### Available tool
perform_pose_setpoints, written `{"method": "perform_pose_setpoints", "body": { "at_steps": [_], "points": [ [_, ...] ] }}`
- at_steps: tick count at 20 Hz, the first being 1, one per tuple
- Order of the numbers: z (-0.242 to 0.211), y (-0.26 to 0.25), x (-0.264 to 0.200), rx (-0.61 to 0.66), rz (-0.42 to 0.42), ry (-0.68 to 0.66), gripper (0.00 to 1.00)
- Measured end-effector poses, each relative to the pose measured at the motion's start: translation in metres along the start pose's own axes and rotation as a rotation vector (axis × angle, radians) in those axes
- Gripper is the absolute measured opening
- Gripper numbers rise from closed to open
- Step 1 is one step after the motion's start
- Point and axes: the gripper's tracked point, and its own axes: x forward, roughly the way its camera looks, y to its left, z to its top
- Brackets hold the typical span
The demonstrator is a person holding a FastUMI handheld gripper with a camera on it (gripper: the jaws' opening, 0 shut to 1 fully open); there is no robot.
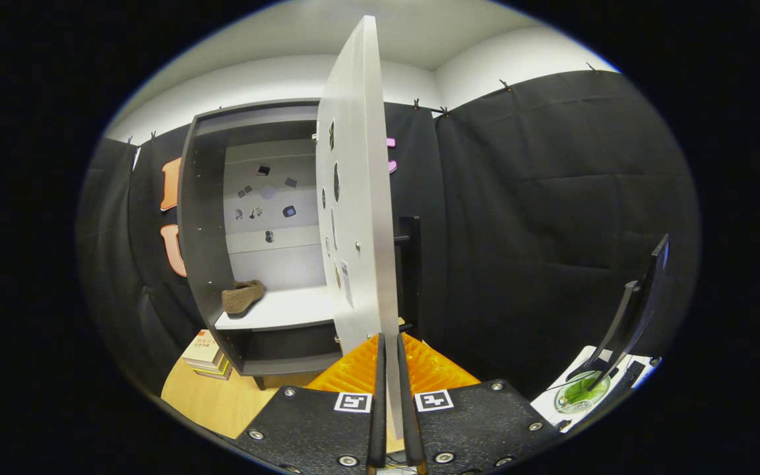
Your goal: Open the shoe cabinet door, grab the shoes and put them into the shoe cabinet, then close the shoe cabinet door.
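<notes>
The dark shoe cabinet [203, 218] stands open ahead on the left. A brown shoe [243, 296] lies on its white shelf [287, 310]. The pale cabinet door [357, 198] swings out toward me and I see it almost edge-on, with a black handle [410, 264] on its outer side. My gripper [390, 340] is shut on the door's lower front edge, one finger on each face of the panel.
A stack of books [205, 356] lies on the wooden table [221, 396] beside the cabinet's base. To the right, a dark tilted screen [637, 310] stands on a white surface with a green dish [578, 394].
</notes>
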Motion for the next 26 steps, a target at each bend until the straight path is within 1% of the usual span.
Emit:
{"method": "perform_pose_setpoints", "body": {
  "at_steps": [8,15,17,21,26],
  "points": [
    [-0.003,0.039,-0.012,-0.035,0.044,0.008,0.1],
    [-0.013,0.083,-0.025,-0.039,0.087,0.028,0.1],
    [-0.018,0.096,-0.029,-0.04,0.096,0.038,0.12],
    [-0.047,0.131,-0.036,-0.055,0.125,0.085,0.12],
    [-0.109,0.18,-0.037,-0.072,0.196,0.21,0.12]
  ]
}}
